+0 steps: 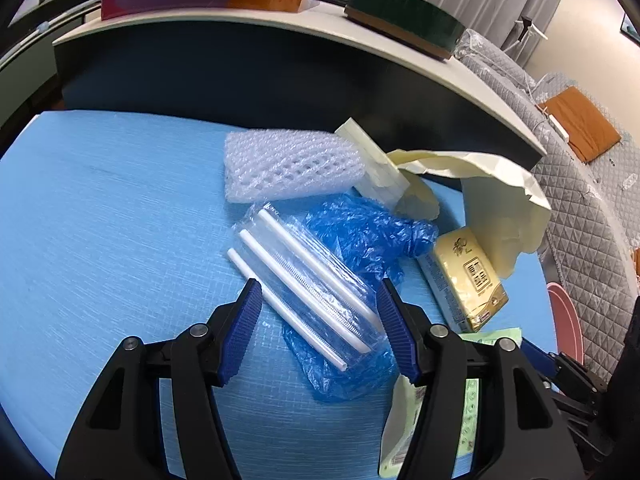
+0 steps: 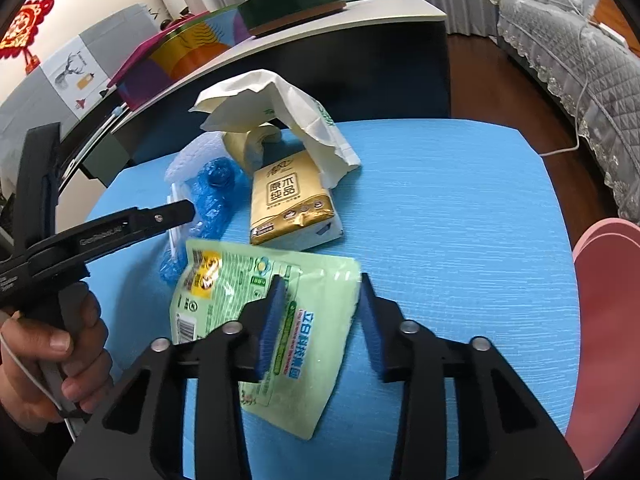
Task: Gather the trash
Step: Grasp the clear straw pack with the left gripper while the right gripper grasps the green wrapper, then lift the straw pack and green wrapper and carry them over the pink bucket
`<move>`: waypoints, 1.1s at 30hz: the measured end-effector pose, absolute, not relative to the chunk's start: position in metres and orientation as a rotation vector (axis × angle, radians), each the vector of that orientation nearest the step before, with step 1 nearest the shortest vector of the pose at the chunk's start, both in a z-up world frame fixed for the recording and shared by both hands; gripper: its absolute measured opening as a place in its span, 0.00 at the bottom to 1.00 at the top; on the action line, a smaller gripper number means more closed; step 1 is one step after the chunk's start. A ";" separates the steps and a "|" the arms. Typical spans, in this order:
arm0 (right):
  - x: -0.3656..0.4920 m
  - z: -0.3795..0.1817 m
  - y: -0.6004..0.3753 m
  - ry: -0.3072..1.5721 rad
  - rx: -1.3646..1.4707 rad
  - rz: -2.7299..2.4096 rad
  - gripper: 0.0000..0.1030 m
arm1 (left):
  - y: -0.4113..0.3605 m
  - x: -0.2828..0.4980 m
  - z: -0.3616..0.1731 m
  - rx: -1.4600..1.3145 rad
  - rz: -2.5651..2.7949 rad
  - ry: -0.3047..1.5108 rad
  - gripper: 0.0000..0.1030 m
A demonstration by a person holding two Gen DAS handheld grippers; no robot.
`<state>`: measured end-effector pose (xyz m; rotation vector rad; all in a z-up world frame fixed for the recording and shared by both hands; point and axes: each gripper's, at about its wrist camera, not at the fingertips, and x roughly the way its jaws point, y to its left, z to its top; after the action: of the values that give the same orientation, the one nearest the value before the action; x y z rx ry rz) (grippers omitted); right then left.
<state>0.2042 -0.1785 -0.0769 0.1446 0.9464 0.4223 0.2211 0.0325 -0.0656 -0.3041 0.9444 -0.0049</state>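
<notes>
Two grippers hang over a blue mat point(image 1: 120, 220) strewn with trash. The left gripper point(image 1: 318, 292) has its fingers spread wide with nothing between the pads; a clear sleeve point(image 1: 316, 280) holding white straws point(image 1: 288, 276) lies in the gap between them, slanting from beyond the left finger down toward the right one. Under the sleeve and spilling past the right fingertip is a crumpled blue film point(image 1: 368, 236). Ahead of the fingers sits a white foam net point(image 1: 292, 164), and beyond the right finger a cream bag point(image 1: 500, 192) slumps beside a gold tissue pack point(image 1: 468, 272). A green pouch point(image 1: 404, 412) shows just under the right finger.

The right gripper point(image 2: 322, 284) is also open, gripping nothing. Its left finger point(image 2: 272, 312) rests over the green pouch point(image 2: 280, 304), while the right finger stands just off the pouch's edge, above bare mat point(image 2: 460, 220); whether the pads touch the pouch I cannot tell. Straight ahead of the fingers lies the tissue pack point(image 2: 288, 204), with the cream bag point(image 2: 288, 108) draped behind it. To the left of the fingers, the blue film point(image 2: 212, 196) bunches near the foam net point(image 2: 188, 160). The left gripper's black body point(image 2: 120, 224) reaches in from that side, held by a hand point(image 2: 52, 356). A pink rim point(image 2: 600, 272) shows off the mat to the right.
</notes>
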 end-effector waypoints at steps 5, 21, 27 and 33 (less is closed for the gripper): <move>0.199 -0.072 -0.176 0.932 0.129 0.439 0.13 | 0.029 0.226 -0.067 -0.288 0.007 0.973 0.40; 0.170 -0.013 -0.194 0.730 0.159 0.398 0.03 | 0.040 0.206 -0.039 -0.220 0.018 0.909 0.09; 0.151 0.009 -0.202 0.652 0.149 0.368 0.02 | 0.042 0.196 -0.022 -0.224 -0.007 0.861 0.09; 0.132 0.025 -0.214 0.605 0.141 0.330 0.02 | 0.037 0.180 -0.010 -0.215 -0.036 0.832 0.09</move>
<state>0.1319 -0.2138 0.0247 0.1413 0.6052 0.3297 0.1804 0.0372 -0.0099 -0.2149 0.8322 -0.0360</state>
